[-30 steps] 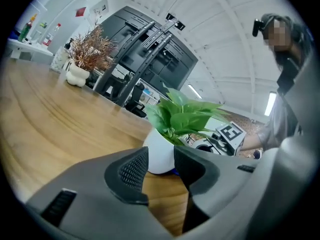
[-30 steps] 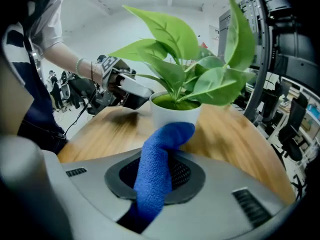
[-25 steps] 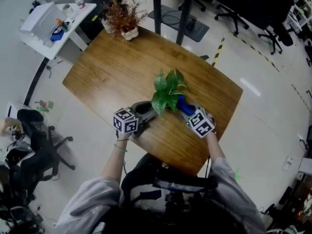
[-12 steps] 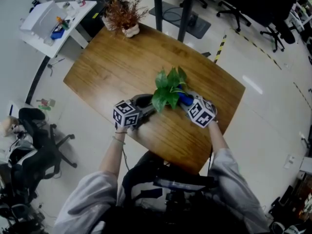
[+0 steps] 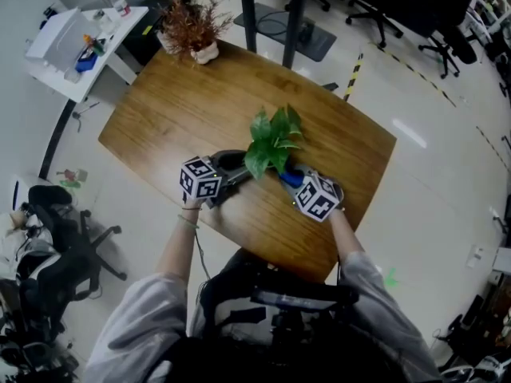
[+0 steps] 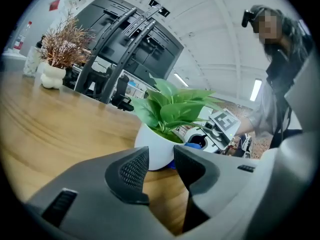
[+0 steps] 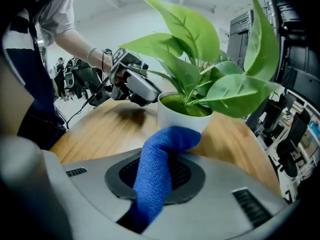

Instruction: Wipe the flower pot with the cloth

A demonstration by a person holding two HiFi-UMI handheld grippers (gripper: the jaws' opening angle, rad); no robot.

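On the table (image 5: 160, 126) | right tongs (image 7: 162, 176) clamped on cloth (image 7: 167, 139) against flower pot (image 7: 175, 119) | left tongs (image 6: 162, 166) parted, empty, beside it

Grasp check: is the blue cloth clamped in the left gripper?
No: the blue cloth is pinched in the right gripper; the left gripper's jaws stand apart.

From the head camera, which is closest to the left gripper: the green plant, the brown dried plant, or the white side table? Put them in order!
From the left gripper:
1. Green plant, right at its jaws, mid-table.
2. Dried plant, on the wooden table's far corner.
3. White side table, beyond that corner, off to the left.
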